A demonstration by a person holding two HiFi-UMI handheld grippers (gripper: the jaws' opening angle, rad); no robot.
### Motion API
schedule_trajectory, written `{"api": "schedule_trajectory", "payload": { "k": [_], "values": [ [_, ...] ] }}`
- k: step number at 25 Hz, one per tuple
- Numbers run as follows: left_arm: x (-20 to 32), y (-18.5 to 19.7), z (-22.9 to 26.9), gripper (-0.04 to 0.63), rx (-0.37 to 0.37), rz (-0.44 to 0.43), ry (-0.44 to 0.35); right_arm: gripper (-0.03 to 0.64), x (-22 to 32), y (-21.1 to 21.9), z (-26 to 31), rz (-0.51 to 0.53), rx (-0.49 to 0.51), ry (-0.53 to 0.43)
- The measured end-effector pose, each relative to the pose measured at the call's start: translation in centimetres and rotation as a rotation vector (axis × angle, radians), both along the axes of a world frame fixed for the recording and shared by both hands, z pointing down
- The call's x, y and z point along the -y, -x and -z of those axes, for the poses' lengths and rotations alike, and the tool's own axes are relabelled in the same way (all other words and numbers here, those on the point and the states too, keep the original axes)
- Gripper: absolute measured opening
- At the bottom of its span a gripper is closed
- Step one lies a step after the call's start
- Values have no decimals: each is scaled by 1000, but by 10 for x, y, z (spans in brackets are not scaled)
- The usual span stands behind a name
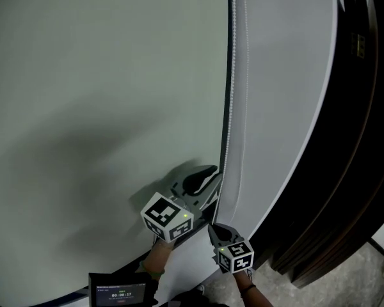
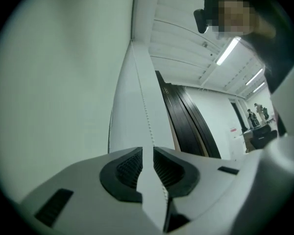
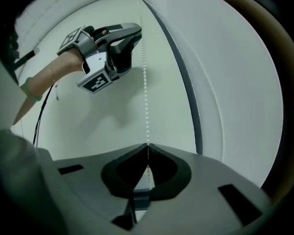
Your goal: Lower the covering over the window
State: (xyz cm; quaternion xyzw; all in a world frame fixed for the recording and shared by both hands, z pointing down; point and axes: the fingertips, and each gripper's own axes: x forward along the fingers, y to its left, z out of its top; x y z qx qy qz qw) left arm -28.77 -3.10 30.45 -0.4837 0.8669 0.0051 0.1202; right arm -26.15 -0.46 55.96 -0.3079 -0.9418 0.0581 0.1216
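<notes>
My right gripper (image 3: 147, 148) has its fingers closed on the thin bead chain (image 3: 146, 102), which hangs at the left edge of the grey blind (image 1: 281, 75), where it meets the pale wall (image 1: 83, 75). My left gripper (image 2: 148, 155) sits higher on the same chain, its fingers slightly apart with the beads running between them, not pinched. I see three risks. A slanted tug could jam the beads or pull the chain off its wheel. The loose left fingers could let the chain slip out sideways. Pulling the wrong strand would raise the blind.
</notes>
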Motion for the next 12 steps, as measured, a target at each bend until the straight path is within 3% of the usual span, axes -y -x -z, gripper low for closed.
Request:
{"api": "schedule_trajectory", "payload": {
  "k": [3, 7, 12],
  "values": [
    [6, -2, 10, 54, 17, -24, -6, 11, 4, -1, 0, -15, -1, 8],
    [-1, -4, 28, 54, 3, -50, -116, 11, 12, -1, -2, -26, -3, 10],
    [6, 1, 45, 60, 38, -75, -105, 11, 12, -4, -2, -29, 0, 20]
  ]
}}
